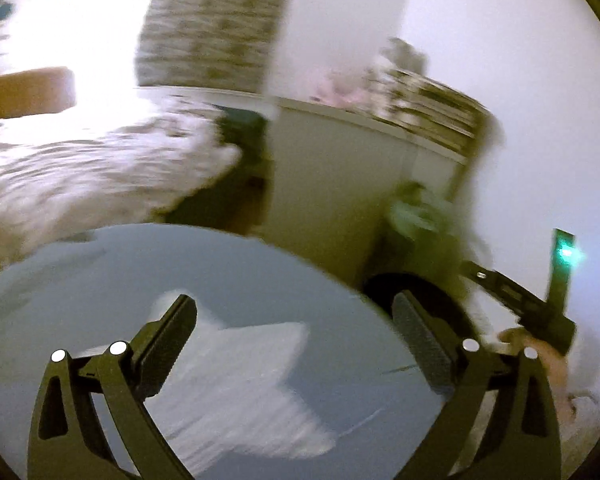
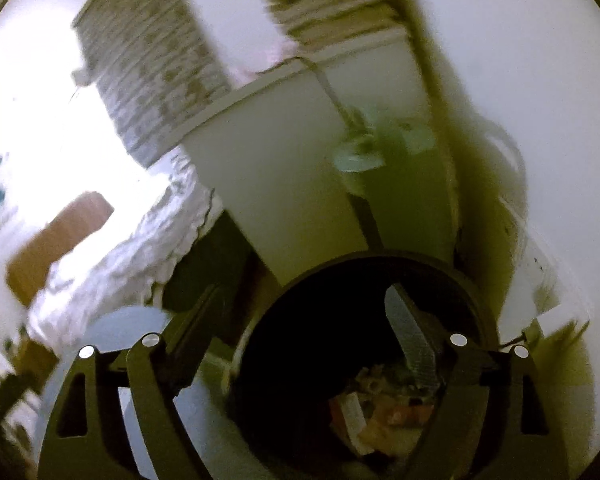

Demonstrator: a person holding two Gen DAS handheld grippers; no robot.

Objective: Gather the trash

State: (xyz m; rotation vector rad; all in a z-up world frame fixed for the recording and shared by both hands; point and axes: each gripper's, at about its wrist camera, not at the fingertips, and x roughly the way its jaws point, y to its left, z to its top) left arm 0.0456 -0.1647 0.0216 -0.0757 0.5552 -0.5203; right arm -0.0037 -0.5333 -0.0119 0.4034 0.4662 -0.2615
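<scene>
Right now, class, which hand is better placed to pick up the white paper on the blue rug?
Left: its open tongs straddle the paper on the rug; the right tongs hang over the bin.

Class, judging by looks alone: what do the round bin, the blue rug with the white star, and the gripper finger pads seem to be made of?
Bin: probably plastic or metal; dark, smooth, thin round rim; blur leaves it open.
Rug: likely woven or tufted textile; matte blue, the star with soft streaky edges.
Finger pads: apparently rubber or textured plastic; dark grey with a fine grid pattern.

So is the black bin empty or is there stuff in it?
Stuff is in it. The bin has crumpled paper and scraps at its bottom, seen from the right camera.
</scene>
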